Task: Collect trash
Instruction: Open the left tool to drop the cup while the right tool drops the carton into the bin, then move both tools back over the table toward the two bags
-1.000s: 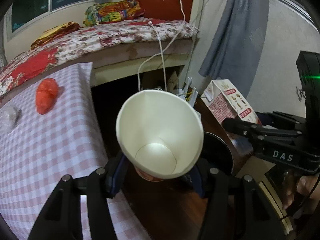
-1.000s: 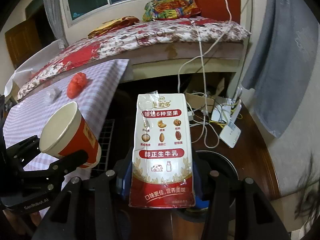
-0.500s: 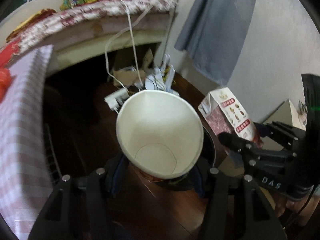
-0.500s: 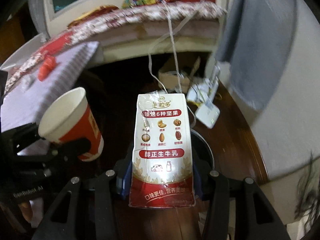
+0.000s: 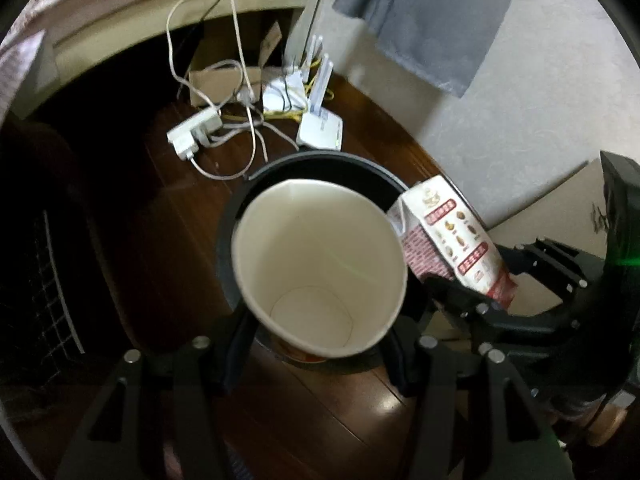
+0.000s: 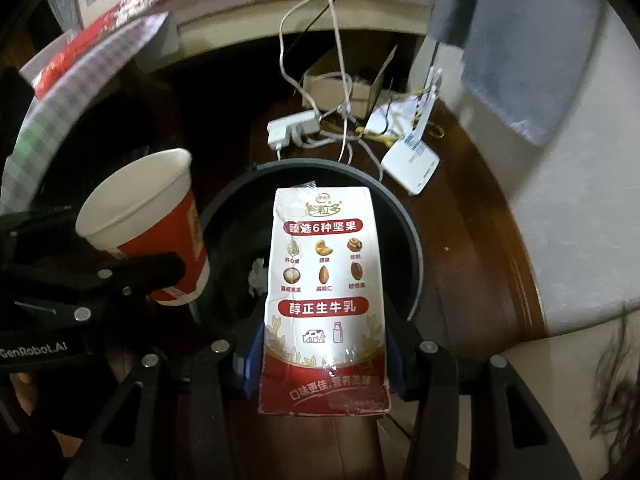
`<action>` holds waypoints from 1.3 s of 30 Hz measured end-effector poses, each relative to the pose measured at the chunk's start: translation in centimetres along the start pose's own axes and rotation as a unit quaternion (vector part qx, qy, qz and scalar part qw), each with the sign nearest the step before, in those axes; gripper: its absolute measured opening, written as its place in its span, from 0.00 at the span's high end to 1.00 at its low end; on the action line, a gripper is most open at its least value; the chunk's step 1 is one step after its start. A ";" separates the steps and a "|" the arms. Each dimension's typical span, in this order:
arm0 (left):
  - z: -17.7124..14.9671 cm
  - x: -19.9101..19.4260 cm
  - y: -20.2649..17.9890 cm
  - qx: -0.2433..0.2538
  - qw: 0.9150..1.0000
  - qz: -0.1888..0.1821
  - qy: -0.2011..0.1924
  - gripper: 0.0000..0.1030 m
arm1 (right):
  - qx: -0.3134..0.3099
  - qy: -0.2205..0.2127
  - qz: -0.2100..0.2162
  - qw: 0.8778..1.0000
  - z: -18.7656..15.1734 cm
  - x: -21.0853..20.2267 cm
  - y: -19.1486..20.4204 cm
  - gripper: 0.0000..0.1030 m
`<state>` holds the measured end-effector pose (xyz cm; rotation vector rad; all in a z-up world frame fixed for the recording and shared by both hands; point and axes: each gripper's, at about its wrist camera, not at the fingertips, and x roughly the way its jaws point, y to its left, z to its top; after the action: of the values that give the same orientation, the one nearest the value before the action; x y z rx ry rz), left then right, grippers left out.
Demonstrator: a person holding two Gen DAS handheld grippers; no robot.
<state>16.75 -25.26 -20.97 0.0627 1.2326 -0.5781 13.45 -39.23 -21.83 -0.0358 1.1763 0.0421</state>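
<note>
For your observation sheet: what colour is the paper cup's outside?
Red, with a white rim and inside; the paper cup shows it best in the right wrist view.

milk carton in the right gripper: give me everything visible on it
The milk carton is a flattened paper box, white above and red at the base, printed with six nut pictures, Chinese text, a cow and a bottle. Its surface is creased, and the top corner looks torn open. It stands roughly upright, clamped near its lower end between the fingers of the right gripper, hanging over the black bin on the wooden floor. The left wrist view shows it beside the paper cup, apart from it.
</note>
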 end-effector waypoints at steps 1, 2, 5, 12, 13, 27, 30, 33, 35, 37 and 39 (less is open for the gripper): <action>0.1 0.5 0.1 -0.002 1.000 -0.007 0.009 0.42 | -0.002 0.005 0.002 1.000 0.1 0.6 0.0 0.50; 0.3 1.5 0.1 -0.004 0.999 -0.025 0.025 0.40 | -0.008 0.008 0.005 1.000 0.1 1.1 0.1 0.50; 0.4 3.4 0.6 -0.030 0.998 -0.034 0.052 0.07 | -0.056 0.023 -0.031 0.998 0.1 4.1 0.7 0.26; -1.4 1.6 2.3 -0.069 0.997 0.016 0.016 0.04 | -0.043 0.030 -0.054 0.997 -1.9 4.1 -0.3 0.14; -1.5 1.7 2.3 -0.068 0.997 0.023 0.016 0.04 | -0.034 0.030 -0.055 0.997 -2.1 3.7 -0.4 0.12; -2.3 0.0 2.2 -0.040 0.995 0.088 -0.001 0.00 | 0.039 0.034 -0.075 0.996 -1.4 0.8 -1.6 0.00; -2.5 -0.3 2.0 -0.037 0.995 0.092 -0.001 0.00 | 0.054 0.027 -0.074 0.995 -1.5 -0.2 -2.1 0.00; -2.7 -0.6 1.7 -0.034 0.995 0.090 -0.003 0.00 | 0.067 0.021 -0.072 0.995 -1.6 -1.2 -2.5 0.00; -2.8 -0.9 1.3 -0.031 0.996 0.089 -0.005 0.00 | 0.068 0.017 -0.074 0.995 -1.7 -1.8 -2.5 0.00; -2.8 -1.2 1.1 -0.030 0.996 0.089 -0.007 0.00 | 0.072 0.018 -0.079 0.994 -1.8 -2.4 -2.5 0.00; -3.0 -1.6 0.9 -0.028 0.996 0.090 -0.009 0.00 | 0.071 0.015 -0.088 0.993 -1.9 -2.9 -2.4 0.00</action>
<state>14.23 -22.85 -20.76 0.1186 1.2099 -0.3868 10.74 -41.74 -19.82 -0.0149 1.2003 -0.1978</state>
